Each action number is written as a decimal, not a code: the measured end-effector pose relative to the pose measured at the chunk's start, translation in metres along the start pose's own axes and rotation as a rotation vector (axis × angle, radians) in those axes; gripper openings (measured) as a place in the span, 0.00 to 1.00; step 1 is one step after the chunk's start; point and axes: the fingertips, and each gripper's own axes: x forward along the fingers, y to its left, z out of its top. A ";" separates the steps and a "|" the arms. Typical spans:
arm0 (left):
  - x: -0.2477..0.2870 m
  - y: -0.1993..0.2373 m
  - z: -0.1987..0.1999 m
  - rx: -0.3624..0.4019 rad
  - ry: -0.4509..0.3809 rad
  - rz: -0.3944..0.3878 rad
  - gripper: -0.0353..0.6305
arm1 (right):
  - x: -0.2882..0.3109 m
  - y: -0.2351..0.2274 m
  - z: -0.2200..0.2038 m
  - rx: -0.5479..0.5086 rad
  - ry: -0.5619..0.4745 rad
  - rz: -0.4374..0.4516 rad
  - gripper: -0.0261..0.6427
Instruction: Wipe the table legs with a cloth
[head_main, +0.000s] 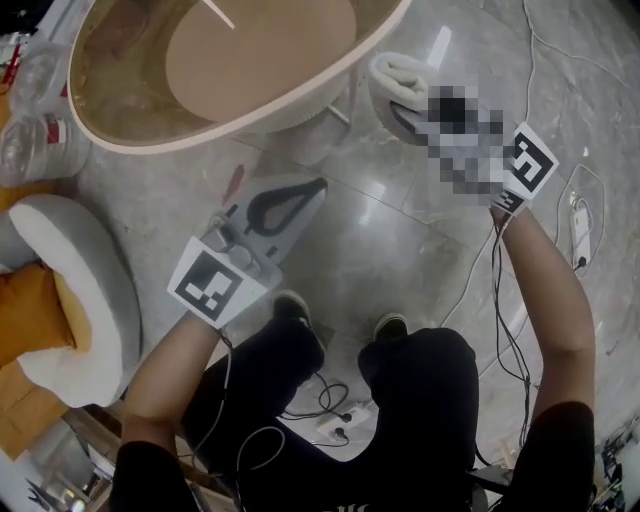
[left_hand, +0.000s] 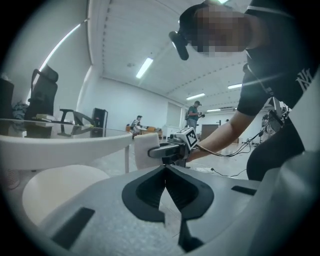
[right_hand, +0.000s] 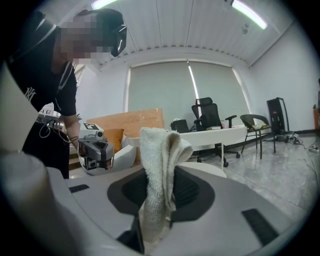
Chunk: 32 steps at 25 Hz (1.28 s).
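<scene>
A folded white cloth (right_hand: 161, 175) stands up between the jaws of my right gripper (right_hand: 159, 196), which is shut on it. From the head view that cloth (head_main: 398, 78) sits at the right gripper (head_main: 420, 110), close to the rim of the round glass-topped table (head_main: 240, 125). A white table leg (head_main: 335, 105) runs down under the rim, just left of the cloth. My left gripper (head_main: 290, 205) hovers lower, below the table edge, its jaws shut with nothing in them. The left gripper view looks across at the cloth (left_hand: 145, 150) and the right gripper (left_hand: 172, 150).
A white cushioned seat (head_main: 75, 290) with an orange cushion (head_main: 25, 320) stands at the left. Cables (head_main: 320, 400) trail on the marble floor by my feet. Office chairs (right_hand: 210, 120) and a desk stand farther off.
</scene>
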 end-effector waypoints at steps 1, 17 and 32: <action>0.004 -0.002 -0.006 0.007 0.003 -0.017 0.06 | 0.003 -0.001 -0.006 -0.016 0.002 0.012 0.19; 0.025 -0.006 -0.045 0.075 -0.007 -0.081 0.06 | 0.019 -0.014 -0.026 -0.258 -0.026 0.007 0.19; 0.038 0.016 -0.051 0.073 0.000 -0.089 0.06 | 0.038 -0.020 -0.049 -0.292 -0.035 -0.008 0.19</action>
